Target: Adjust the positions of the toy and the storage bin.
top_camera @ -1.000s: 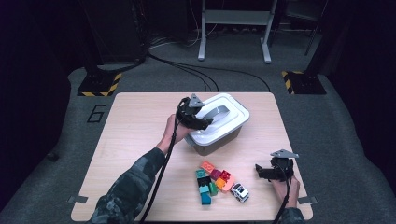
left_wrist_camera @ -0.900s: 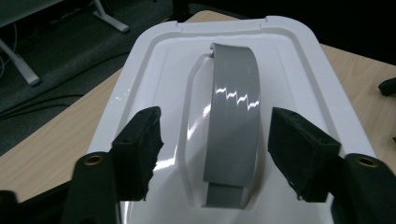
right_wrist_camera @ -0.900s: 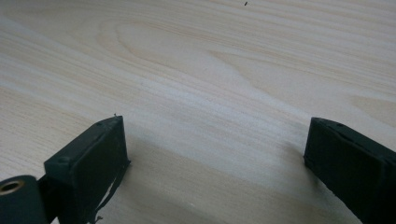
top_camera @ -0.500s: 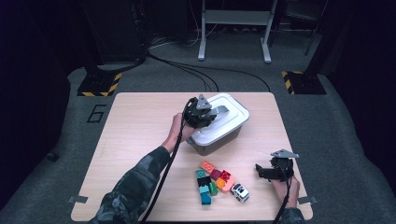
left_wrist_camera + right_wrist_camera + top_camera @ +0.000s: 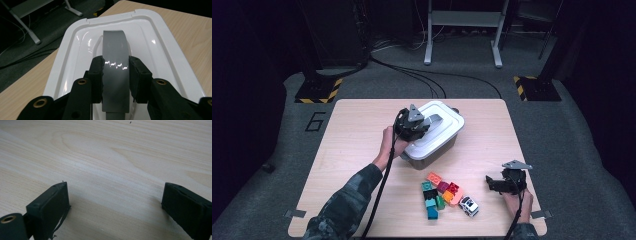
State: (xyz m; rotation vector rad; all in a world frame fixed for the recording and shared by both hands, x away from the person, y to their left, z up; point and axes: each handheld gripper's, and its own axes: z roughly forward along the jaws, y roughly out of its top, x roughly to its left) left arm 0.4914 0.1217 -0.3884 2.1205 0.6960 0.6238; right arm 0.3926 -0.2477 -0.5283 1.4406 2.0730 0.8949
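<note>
Only readable mark: a black "6" (image 5: 315, 121) on the grey floor carpet (image 5: 287, 150) left of the surface (image 5: 357, 125).

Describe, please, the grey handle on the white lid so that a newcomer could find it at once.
On the wooden table, find the lidded white box beyond the cluster of coloured bricks. Along the middle of its lid runs a flat grey handle, with the left tool shut on it. It is the only grey strip on that glossy white surface.
</note>
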